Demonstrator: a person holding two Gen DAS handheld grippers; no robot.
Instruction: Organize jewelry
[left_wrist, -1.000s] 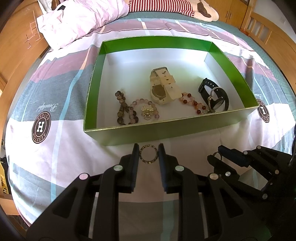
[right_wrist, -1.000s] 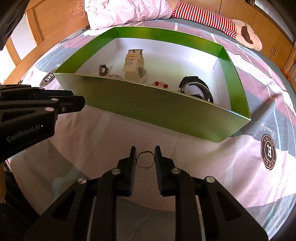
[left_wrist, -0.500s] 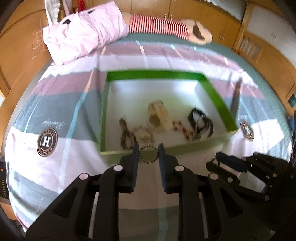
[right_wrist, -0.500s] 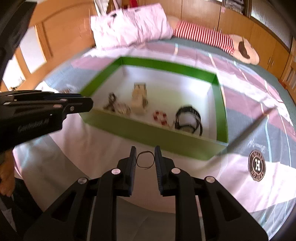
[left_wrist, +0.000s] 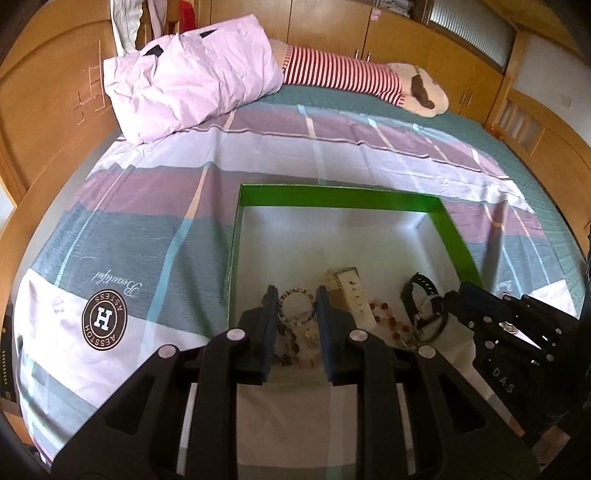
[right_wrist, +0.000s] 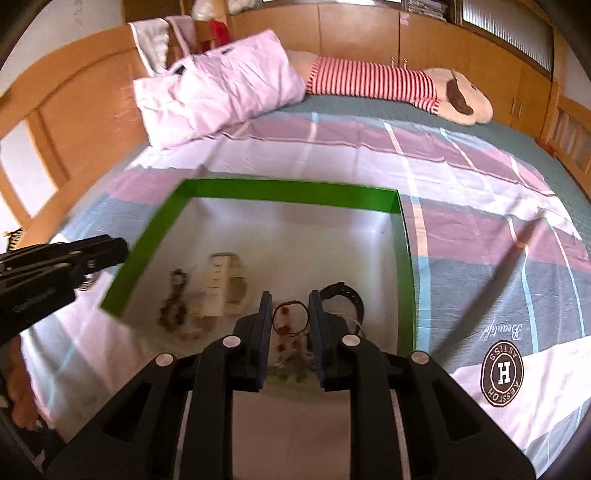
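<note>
The beaded ring (left_wrist: 297, 308) is pinched at its two sides between the fingers of the left hand-held gripper (left_wrist: 296, 314), so it stands like a small hoop and does not hang down. It is above the near part of the box (left_wrist: 343, 197), over the bracelets (left_wrist: 295, 347) that already lie there. I think it is held this way so that it can fall flat when the fingers open.

The right hand-held gripper (right_wrist: 290, 317) does the same with a thin dark loop (right_wrist: 290, 318): narrow, closed on the two sides of the loop, and over the near part of the box, above the red beads (right_wrist: 284, 326). Just beside it lies the black watch (right_wrist: 341, 295).

Inside the box the pieces are in one row along the near wall: dark beads (right_wrist: 173, 306), the cream watch (left_wrist: 349, 295), red beads, black watch. The far half of the white floor is bare. In my judgement the two pieces are in the air above the row and not yet released; the next move needs only a small lowering and an opening.

The box rests on the bed (left_wrist: 147, 206), whose soft cover can let it tilt if a gripper presses a wall. A pillow (left_wrist: 192, 70) and a striped plush toy (left_wrist: 354, 74) lie well apart at the far end.
</note>
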